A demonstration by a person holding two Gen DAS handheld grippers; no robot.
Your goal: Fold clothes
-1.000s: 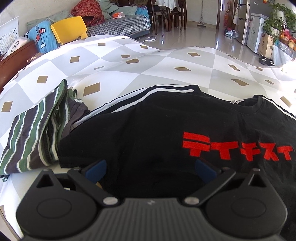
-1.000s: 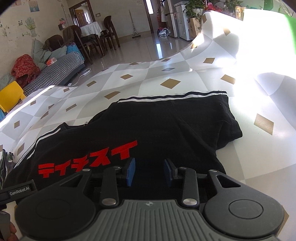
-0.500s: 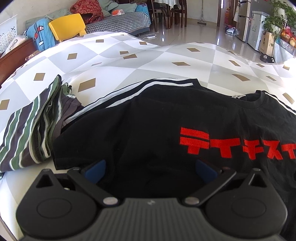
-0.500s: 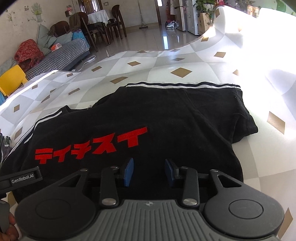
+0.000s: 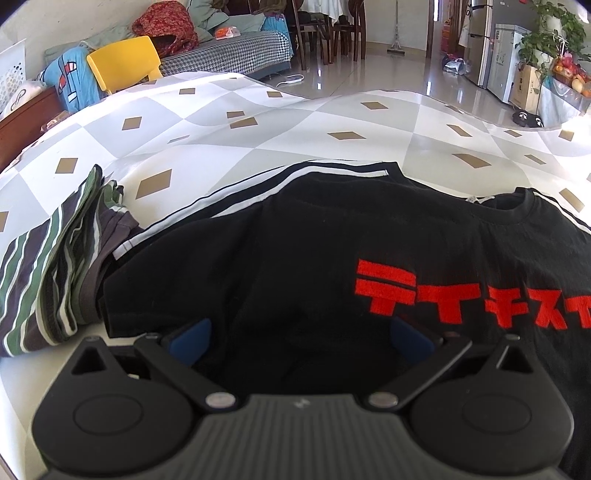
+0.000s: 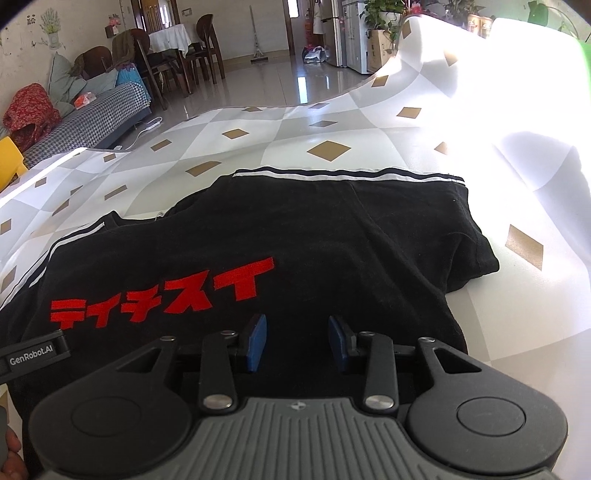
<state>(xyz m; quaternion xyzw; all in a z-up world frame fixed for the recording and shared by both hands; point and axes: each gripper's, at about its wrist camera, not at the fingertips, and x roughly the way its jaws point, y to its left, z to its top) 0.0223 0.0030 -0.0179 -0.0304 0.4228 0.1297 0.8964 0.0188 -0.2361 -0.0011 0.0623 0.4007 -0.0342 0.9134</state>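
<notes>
Black T-shirt (image 6: 332, 240) bears red Japanese lettering (image 6: 166, 295); tag (image 6: 31, 360) reads "GenRobot.AI".

**A bright living room with a shiny floor**

The floor (image 5: 402, 79) is made of pale glossy tiles and it reflects the light. In the upper left of the left wrist view there is a yellow chair (image 5: 123, 66) and, behind it, a sofa with a checked cover (image 5: 236, 50). A red patterned cloth (image 5: 166, 26) lies on the sofa. Dark wooden dining chairs (image 6: 201, 48) stand around a table with a white cloth (image 6: 166, 37), in the upper middle of the right wrist view. A broom (image 6: 256, 37) leans against the far wall. In the upper right, a fridge (image 5: 484, 40) and green plants (image 5: 554, 33) stand together. Strong sunlight comes from the right side of the right wrist view.
</notes>
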